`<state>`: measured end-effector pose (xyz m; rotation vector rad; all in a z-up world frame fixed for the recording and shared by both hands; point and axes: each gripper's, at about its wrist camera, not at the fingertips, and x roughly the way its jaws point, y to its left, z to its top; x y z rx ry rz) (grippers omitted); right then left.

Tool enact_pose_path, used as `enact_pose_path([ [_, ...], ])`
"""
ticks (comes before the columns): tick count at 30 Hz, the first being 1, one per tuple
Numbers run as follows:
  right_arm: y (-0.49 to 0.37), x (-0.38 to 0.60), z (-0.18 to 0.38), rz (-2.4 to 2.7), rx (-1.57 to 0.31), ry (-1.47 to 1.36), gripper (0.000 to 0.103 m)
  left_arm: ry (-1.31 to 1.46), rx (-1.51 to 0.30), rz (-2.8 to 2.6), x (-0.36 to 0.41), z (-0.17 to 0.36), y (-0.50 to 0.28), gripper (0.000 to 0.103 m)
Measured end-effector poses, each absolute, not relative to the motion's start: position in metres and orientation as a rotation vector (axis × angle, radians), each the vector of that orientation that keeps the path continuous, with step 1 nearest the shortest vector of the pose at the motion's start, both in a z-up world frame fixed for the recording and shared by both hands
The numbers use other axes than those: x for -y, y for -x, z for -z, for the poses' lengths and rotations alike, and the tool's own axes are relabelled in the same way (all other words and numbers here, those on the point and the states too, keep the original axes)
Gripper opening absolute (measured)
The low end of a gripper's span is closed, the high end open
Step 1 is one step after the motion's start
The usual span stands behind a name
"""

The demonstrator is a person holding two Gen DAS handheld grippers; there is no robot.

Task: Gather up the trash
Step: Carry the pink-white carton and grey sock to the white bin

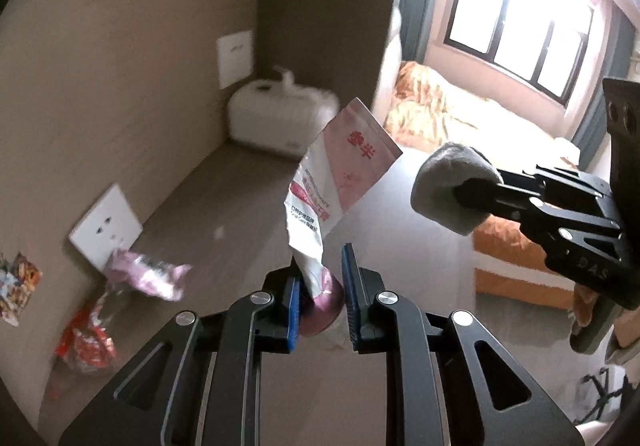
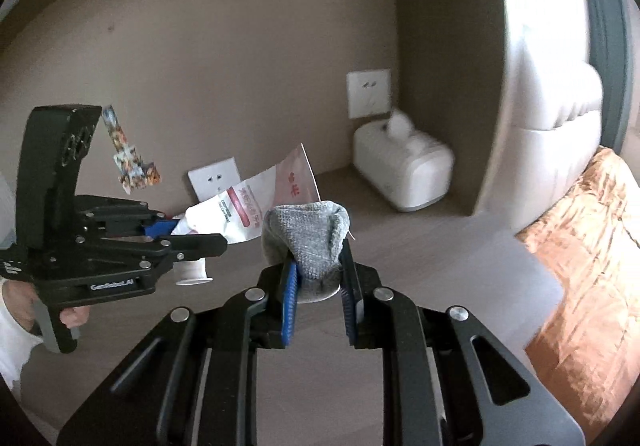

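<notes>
My left gripper is shut on the lower end of a crumpled white and pink toothpaste tube, just above its round cap. The tube hangs clear of the grey-brown surface, with its flat end pointing up. To its right, my right gripper is shut on a bunched grey sock. In the right wrist view the sock sits between the blue pads of the right gripper. The left gripper holds the tube to its left.
A pink wrapper, a red wrapper and a colourful wrapper lie by the wall near a socket. A white box stands in the far corner. A bed with an orange cover lies to the right.
</notes>
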<state>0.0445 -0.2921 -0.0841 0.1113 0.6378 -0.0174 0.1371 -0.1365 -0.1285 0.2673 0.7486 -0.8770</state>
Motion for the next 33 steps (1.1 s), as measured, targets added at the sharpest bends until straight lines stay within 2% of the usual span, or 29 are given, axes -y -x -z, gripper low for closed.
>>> enact_pose_path([
  [7, 0.020, 0.336, 0.072, 0.108, -0.620, -0.138, 0.020, -0.309, -0.728, 0.963, 0.214, 0.122, -0.087, 0.018],
  [13, 0.072, 0.376, 0.077, 0.195, -0.642, -0.180, 0.020, -0.360, -0.755, 1.068, 0.281, 0.140, -0.041, 0.018],
  [25, 0.147, 0.440, 0.110, 0.322, -0.688, -0.281, 0.020, -0.462, -0.815, 1.162, 0.374, 0.184, 0.026, 0.018],
  [33, 0.166, 0.469, 0.153, 0.363, -0.743, -0.351, 0.020, -0.512, -0.901, 1.190, 0.408, 0.231, 0.037, 0.018],
])
